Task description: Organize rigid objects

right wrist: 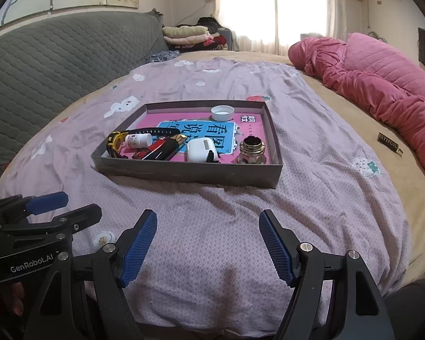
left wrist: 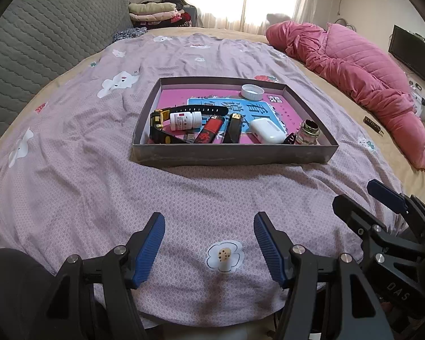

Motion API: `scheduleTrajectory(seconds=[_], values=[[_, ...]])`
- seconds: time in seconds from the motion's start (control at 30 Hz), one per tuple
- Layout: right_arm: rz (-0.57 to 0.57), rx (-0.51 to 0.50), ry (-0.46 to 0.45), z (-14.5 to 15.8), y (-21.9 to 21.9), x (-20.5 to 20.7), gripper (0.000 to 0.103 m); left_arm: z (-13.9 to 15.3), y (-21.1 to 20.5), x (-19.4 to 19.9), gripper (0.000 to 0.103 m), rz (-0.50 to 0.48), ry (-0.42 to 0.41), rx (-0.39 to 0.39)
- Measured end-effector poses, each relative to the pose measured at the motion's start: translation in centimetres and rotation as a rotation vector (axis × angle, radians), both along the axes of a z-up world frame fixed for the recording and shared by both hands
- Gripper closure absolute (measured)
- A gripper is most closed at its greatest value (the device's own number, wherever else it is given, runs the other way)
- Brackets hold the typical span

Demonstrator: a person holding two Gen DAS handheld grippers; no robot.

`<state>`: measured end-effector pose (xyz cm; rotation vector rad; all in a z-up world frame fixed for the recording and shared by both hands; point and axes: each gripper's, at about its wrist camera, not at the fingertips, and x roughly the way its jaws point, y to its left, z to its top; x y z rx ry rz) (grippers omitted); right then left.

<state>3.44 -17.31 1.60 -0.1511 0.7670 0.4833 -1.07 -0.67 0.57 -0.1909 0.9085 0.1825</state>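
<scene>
Your left tool (left wrist: 209,248) is spread wide, blue pads (left wrist: 148,250) holding nothing, hovering over the purple sheet (left wrist: 184,198) near the bed's front edge. Your right tool (right wrist: 208,245) is equally wide and empty, also above bare sheet. The two tools sit side by side, close but apart: the right one shows at 3 o'clock in the left view, the left one at 9 o'clock in the right view.

The tray (left wrist: 235,154) lies at 12 o'clock from both tools, flat on the sheet, with a strip of bare fabric between it and the pads. Inside, along the near wall from left to right: a yellow-and-black watch (left wrist: 159,121) with its strap stretching toward the middle, a white pill bottle (left wrist: 185,120) on its side touching the watch, a red lighter (left wrist: 209,129), a black lighter (left wrist: 234,129) just beside it, a white earbud case (left wrist: 267,131), and a metal fitting (left wrist: 307,134) upright in the near right corner. A white cap (left wrist: 252,91) sits alone at the far wall. A pink-and-blue booklet (right wrist: 212,130) lines the tray floor.

Open sheet runs left of the tray to the grey headboard (left wrist: 51,36). At 2 o'clock a pink quilt (left wrist: 362,76) lies piled along the bed's right side, well apart from the tray. A small dark object (right wrist: 389,144) rests on the tan bedding near the quilt; what it is can't be told.
</scene>
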Motion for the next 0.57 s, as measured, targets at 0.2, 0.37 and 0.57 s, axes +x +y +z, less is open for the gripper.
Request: scheduleTrajectory(seconds=[0.2,0.37,0.57], values=[[0.0,-0.001,0.001,0.0,0.0,0.0,0.027,-0.2,0.1,0.0,0.038,0.004,0.003,-0.003],[0.002,0.006,0.008,-0.1,0.1,0.0,0.027,-0.6,0.2,0.2,0.038,0.004,0.017,-0.008],[-0.009,0.023,0.043,-0.8,0.2,0.4,0.027,-1.3,0.4,0.4,0.038,0.009,0.043,-0.037]])
